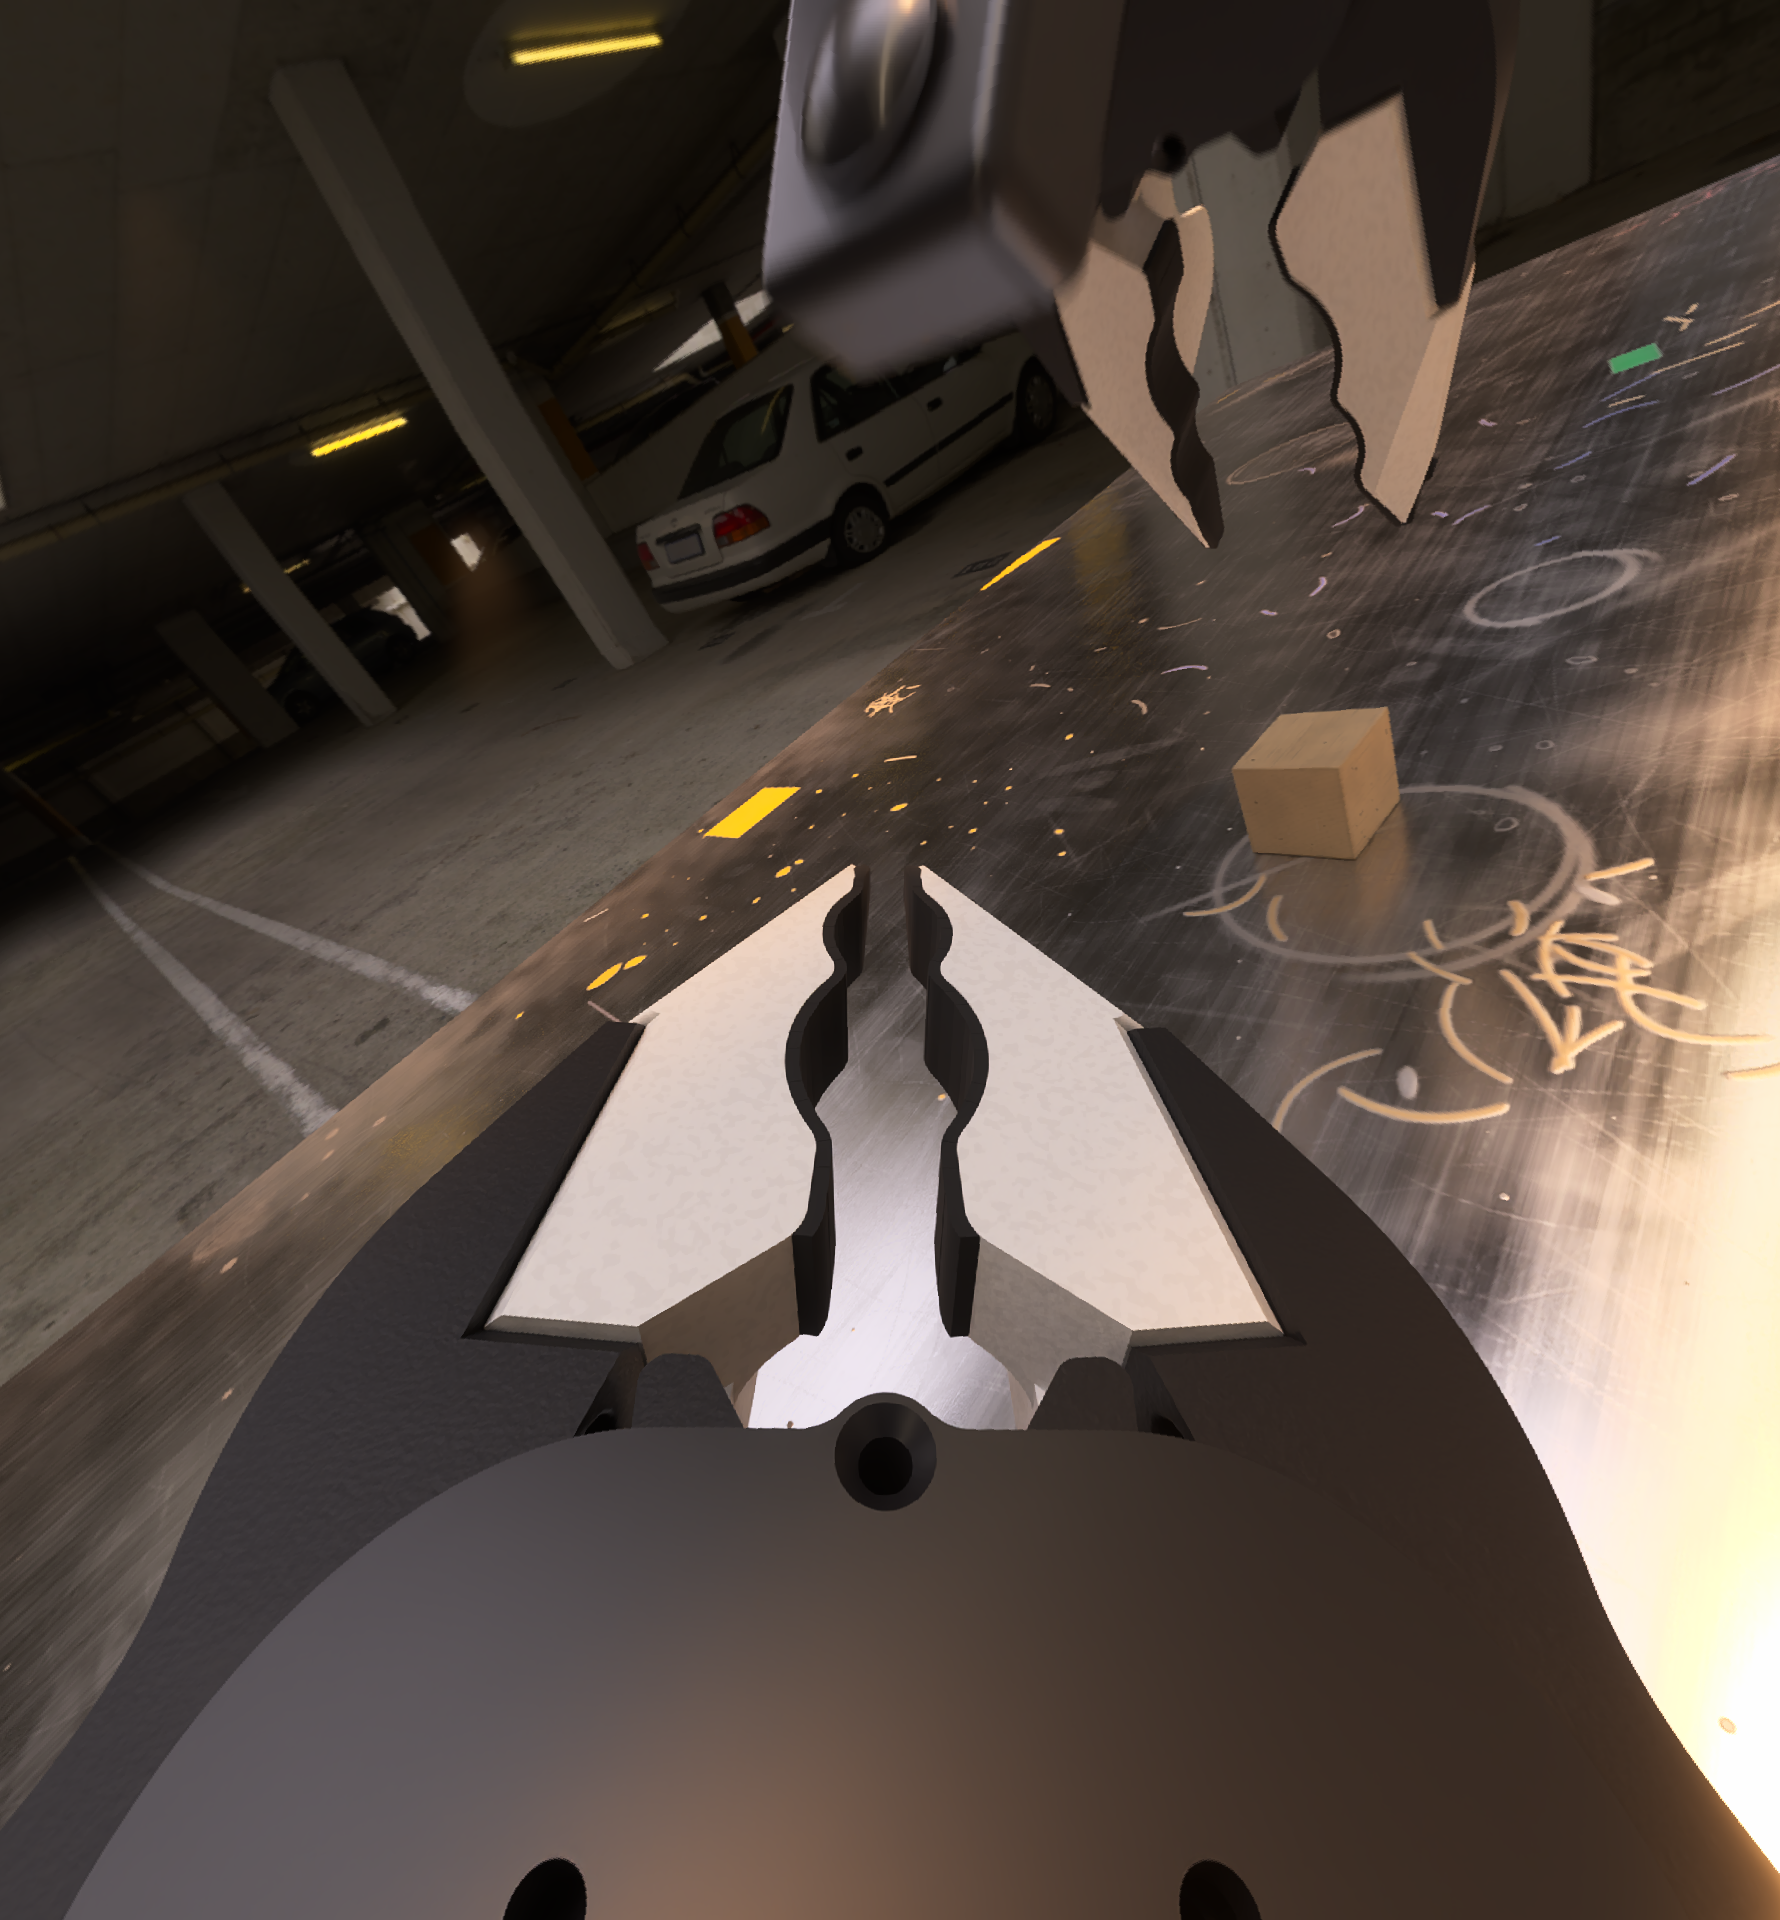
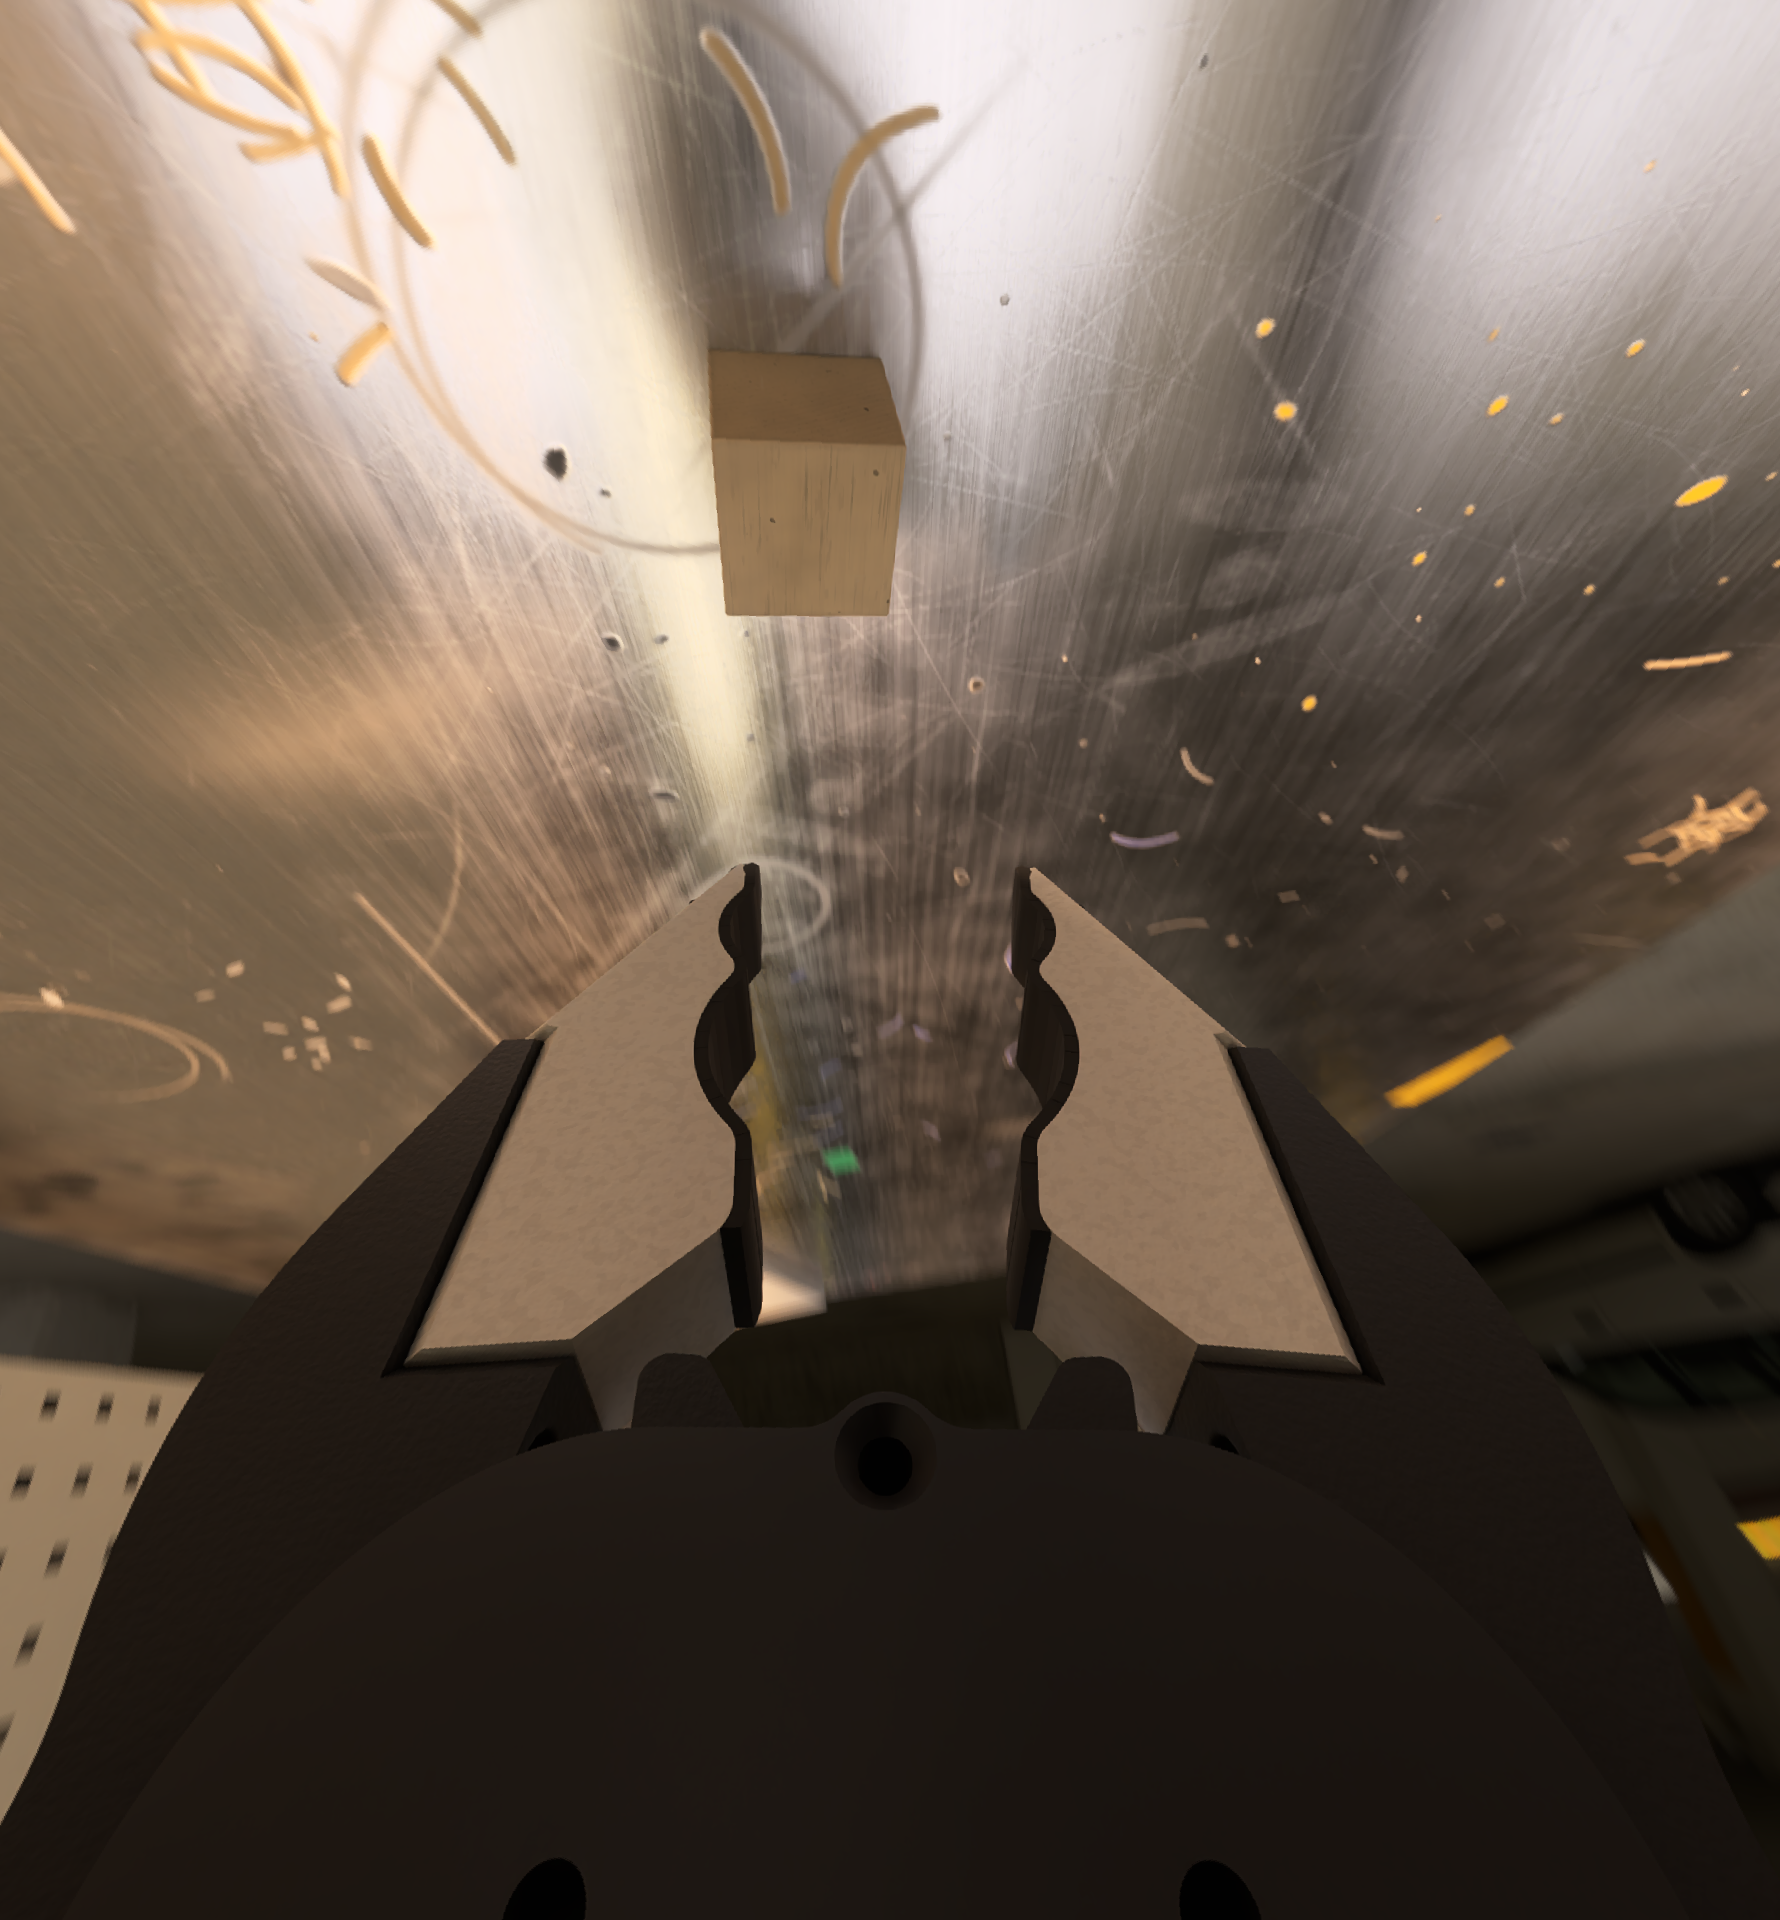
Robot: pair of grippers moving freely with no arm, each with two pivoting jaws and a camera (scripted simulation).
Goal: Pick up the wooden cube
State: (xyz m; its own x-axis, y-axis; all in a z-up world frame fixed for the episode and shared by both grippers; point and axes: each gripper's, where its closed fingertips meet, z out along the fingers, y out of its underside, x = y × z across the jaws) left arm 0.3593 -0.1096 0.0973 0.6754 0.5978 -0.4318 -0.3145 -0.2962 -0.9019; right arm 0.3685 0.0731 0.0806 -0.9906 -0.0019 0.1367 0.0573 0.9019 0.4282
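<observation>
- We find the wooden cube [image 2: 808,488] resting flat on the scratched dark metal tabletop [image 2: 1281,260], clear of both grippers and held by neither.
- We note its pale tan faces, fine grain lines, a few dark specks and crisp edges; no damage is visible.
- We record the right gripper [image 2: 886,883] with its jaws spread and nothing between them, the cube ahead of its tips and in line with the gap.
- We record the left gripper [image 1: 888,878] with jaws nearly together, a narrow slit remaining, empty, the cube off to its right.
- In the left wrist view, we see the right gripper raised above the tabletop beyond the cube.
- We observe a white car [image 1: 834,468] parked past the table edge.
</observation>
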